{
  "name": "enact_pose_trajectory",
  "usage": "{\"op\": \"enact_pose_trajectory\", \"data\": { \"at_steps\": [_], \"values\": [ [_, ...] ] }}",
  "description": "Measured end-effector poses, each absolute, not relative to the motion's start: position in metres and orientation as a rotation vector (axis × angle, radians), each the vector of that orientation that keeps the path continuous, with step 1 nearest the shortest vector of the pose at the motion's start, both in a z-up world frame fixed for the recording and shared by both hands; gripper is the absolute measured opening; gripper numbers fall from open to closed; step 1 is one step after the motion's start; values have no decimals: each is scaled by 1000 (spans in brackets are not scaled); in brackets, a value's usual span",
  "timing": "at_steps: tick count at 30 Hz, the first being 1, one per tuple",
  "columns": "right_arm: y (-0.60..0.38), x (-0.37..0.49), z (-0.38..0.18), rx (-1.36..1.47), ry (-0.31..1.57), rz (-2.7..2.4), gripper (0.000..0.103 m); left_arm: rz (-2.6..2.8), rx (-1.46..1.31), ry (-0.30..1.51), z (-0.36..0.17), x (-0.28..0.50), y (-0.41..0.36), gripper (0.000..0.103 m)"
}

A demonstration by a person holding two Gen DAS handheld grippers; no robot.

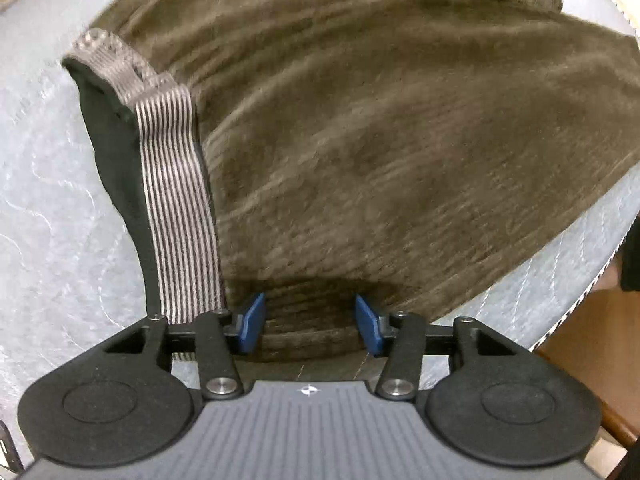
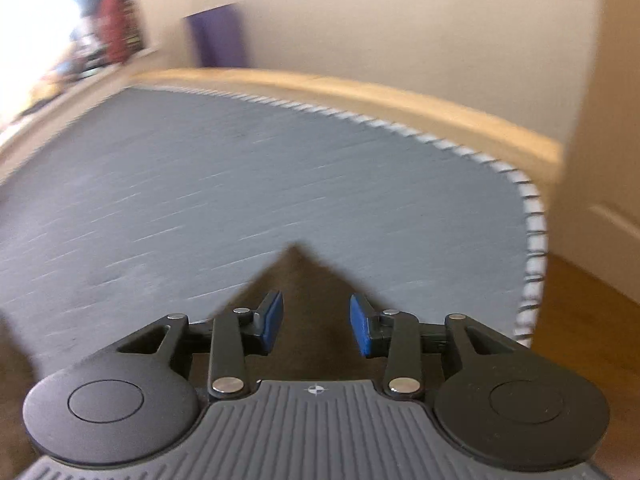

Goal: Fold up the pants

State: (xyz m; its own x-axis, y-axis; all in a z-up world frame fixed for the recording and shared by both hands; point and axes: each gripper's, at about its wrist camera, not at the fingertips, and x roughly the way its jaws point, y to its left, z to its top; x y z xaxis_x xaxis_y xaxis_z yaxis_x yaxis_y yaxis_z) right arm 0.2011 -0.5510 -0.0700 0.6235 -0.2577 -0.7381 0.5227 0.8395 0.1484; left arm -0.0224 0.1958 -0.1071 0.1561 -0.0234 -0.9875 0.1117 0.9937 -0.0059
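Brown corduroy pants lie spread on a grey quilted mattress. Their striped elastic waistband runs down the left, with dark lining showing beside it. My left gripper is open just above the near edge of the pants, beside the waistband. In the right wrist view a pointed brown corner of the pants lies on the mattress under my right gripper, which is open with its blue pads apart. The view is motion-blurred.
The mattress edge with striped piping curves on the right, with wooden floor beyond. A wooden bed frame and cream wall lie behind. A purple object and clutter stand at the far left.
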Motion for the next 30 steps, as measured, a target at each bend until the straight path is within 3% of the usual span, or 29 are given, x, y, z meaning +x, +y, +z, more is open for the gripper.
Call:
{"op": "enact_pose_trajectory", "data": {
  "at_steps": [7, 11, 13, 15, 21, 30],
  "values": [
    [-463, 231, -54, 289, 805, -132, 40, -119, -71, 1221, -60, 8, 186, 56],
    [-421, 248, -50, 292, 839, 17, 40, -36, -5, 1346, -105, 24, 186, 56],
    [-401, 259, -52, 289, 857, 74, 40, 6, 40, 1391, -125, 26, 188, 64],
    [-384, 269, -55, 286, 872, 125, 40, 13, 38, 1388, -115, 34, 183, 64],
    [-343, 307, -63, 276, 905, 233, 40, -23, -33, 1139, -44, 74, 151, 64],
    [-299, 373, -109, 329, 963, 196, 42, -89, -17, 1078, -36, 132, 101, 64]
  ]
}}
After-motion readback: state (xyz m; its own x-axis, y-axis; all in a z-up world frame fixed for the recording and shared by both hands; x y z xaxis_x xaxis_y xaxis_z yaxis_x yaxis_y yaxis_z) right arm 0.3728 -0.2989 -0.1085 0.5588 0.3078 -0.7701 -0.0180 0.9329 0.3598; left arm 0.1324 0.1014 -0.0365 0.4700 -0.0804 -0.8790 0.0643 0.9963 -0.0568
